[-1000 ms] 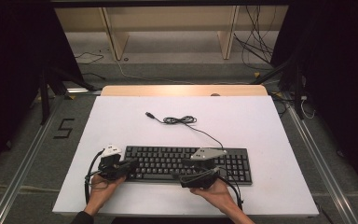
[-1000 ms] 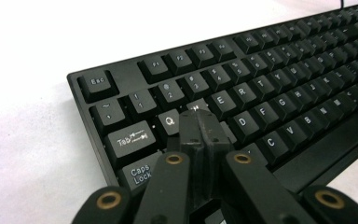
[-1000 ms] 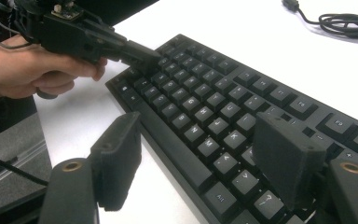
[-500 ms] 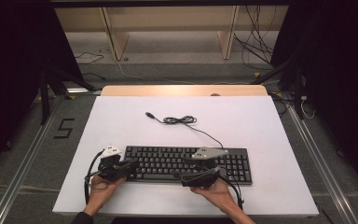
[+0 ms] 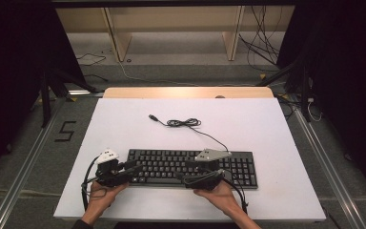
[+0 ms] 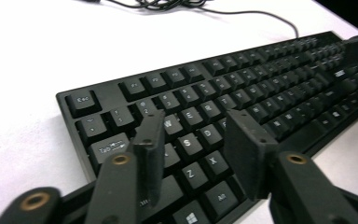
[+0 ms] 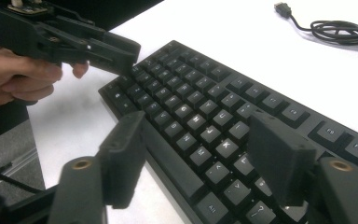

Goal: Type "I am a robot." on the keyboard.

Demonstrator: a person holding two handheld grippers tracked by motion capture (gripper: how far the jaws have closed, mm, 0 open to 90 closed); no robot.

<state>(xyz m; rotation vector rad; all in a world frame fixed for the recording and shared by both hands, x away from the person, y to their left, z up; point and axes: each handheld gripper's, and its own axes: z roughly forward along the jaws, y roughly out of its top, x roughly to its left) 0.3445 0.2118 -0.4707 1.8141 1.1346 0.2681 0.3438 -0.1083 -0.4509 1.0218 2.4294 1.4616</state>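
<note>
Your white rectangular worktop (image 5: 267, 129) carries the rigid, light-looking black plastic keyboard (image 5: 190, 164) along its near edge, best gripped at its short ends, with left gripper (image 6: 193, 154) and right gripper (image 7: 200, 158) both agape, empty.

Keyboard (image 6: 242, 93): its right end is cut off by the frame edge in the left gripper view, and far keys blur, legends unreadable. In the right gripper view its right end is also cut off. Cable (image 7: 335, 29) runs off the frame's right edge. Person: forearms cut off by the high view's bottom edge.
</note>
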